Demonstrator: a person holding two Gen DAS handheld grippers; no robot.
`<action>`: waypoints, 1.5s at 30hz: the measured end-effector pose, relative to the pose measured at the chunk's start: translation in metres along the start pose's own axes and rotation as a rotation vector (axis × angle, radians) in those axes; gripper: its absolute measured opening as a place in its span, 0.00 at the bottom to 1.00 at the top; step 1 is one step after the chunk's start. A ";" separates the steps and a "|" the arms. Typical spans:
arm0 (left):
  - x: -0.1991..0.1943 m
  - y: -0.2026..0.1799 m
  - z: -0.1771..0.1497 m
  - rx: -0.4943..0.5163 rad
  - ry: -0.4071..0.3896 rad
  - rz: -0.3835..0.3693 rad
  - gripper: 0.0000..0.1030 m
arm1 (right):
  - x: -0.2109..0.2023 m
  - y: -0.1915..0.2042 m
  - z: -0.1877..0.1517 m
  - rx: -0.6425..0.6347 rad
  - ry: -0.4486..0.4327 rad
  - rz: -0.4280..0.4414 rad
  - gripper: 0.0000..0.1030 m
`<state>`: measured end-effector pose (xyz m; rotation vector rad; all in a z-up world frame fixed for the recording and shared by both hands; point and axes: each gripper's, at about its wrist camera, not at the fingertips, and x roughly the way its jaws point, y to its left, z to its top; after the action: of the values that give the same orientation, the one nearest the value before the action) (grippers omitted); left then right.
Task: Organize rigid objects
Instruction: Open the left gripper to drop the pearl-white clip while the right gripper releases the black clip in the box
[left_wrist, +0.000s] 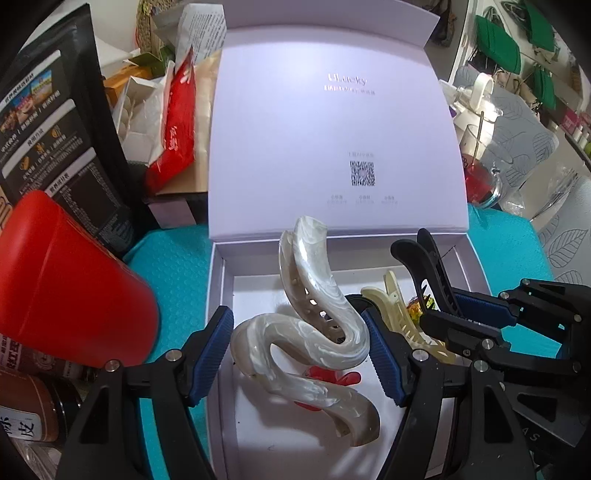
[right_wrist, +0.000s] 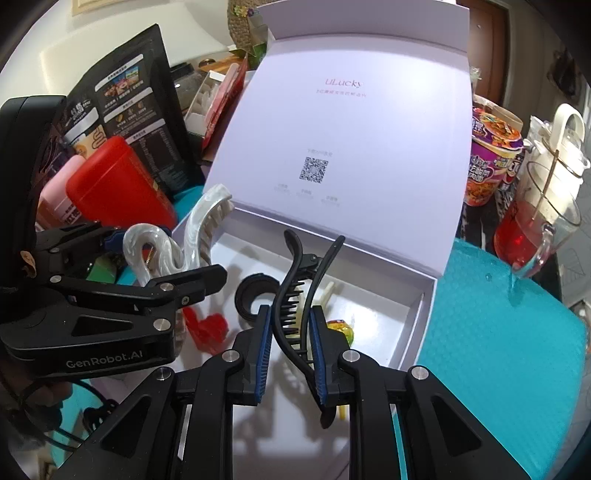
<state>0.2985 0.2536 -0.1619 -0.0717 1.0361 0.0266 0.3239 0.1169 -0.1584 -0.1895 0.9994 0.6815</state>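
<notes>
We are holding two hair clips over the open box (left_wrist: 221, 280). Our left gripper (left_wrist: 299, 354) is grasping the pearly wavy clip (left_wrist: 306, 332) across its middle bend; it looks stiff, glossy and likely slippery, so the ribbed pads are helping. Our right gripper (right_wrist: 288, 343) is clenching the black clip (right_wrist: 295, 295) near its toothed spine; it seems light and springy. The left view is showing a cream clip (left_wrist: 399, 314) inside the box, while the right view is showing a black ring (right_wrist: 255, 295) there.
</notes>
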 end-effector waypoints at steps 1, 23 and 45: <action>0.002 -0.001 -0.001 -0.001 0.006 0.001 0.69 | 0.002 -0.001 0.000 -0.002 0.002 -0.003 0.19; 0.026 -0.006 0.007 -0.057 0.095 0.066 0.71 | 0.009 -0.012 -0.005 -0.003 0.064 -0.034 0.40; -0.077 -0.042 0.005 -0.098 -0.038 0.085 0.71 | -0.092 -0.015 -0.008 -0.017 -0.101 -0.055 0.40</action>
<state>0.2659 0.2129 -0.0905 -0.1158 0.9994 0.1555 0.2947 0.0613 -0.0893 -0.1949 0.8889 0.6432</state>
